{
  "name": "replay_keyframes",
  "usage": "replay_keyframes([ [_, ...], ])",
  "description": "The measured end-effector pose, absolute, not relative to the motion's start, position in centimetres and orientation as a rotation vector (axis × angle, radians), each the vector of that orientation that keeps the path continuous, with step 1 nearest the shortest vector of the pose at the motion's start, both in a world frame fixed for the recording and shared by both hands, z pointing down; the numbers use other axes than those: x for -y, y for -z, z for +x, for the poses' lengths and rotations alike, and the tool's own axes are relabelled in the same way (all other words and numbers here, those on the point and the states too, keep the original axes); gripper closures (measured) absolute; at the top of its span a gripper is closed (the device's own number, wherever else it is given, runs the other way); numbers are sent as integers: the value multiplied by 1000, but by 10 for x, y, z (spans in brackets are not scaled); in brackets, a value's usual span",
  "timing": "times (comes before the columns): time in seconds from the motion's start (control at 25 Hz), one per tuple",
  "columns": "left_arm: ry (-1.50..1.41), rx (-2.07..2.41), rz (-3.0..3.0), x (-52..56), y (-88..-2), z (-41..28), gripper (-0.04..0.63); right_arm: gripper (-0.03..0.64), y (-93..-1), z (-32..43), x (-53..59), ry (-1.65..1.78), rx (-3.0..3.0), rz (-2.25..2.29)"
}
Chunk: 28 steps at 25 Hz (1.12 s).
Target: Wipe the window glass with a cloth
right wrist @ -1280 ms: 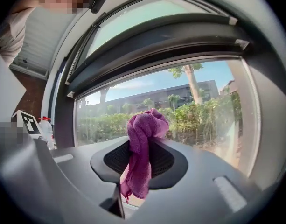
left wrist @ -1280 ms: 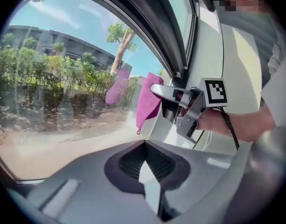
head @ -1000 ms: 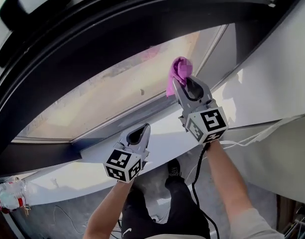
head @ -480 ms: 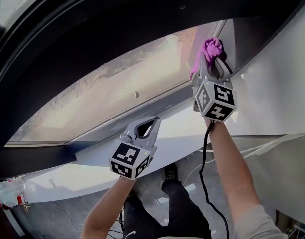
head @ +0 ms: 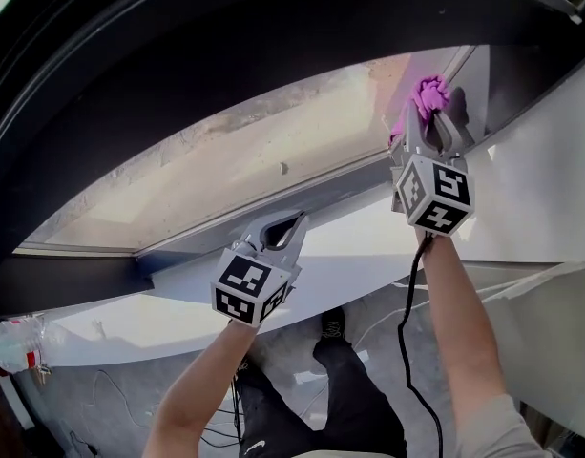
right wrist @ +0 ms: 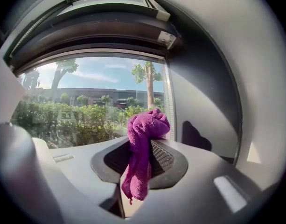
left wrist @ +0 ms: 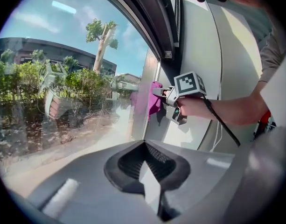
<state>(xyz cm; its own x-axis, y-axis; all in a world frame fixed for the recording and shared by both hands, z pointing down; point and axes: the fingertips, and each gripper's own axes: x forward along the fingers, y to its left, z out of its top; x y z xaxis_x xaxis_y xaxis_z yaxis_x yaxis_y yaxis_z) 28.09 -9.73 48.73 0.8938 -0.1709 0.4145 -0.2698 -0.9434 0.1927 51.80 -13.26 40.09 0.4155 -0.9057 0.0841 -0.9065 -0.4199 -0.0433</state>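
One stroke has carried the purple cloth to the window glass's 2 o'clock corner, clamped in your right gripper. Your left gripper hangs at 6 o'clock, closed on nothing. The pane toward 9 o'clock likely remains to wipe.

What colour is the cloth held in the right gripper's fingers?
Purple, close to magenta. The cloth shows best in the right gripper view.

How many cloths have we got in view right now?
1. The purple cloth is clamped in the right gripper, up at the right edge of the window glass. The left gripper holds none, and no other cloth shows in any view.
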Motion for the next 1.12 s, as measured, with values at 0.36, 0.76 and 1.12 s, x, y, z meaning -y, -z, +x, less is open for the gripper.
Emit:
replay_keyframes([
  [0.36,-535,457,2810,119,-466,217,595,503,-405,394,151,-106,1897,2430],
  [0.76,-524,597,2779,139,-453,107,595,503,-402,261,175,-106,2037,2302],
  [1.12,-552,771,2738,163,-455,-12,595,503,-413,120,207,-141,2204,2154],
])
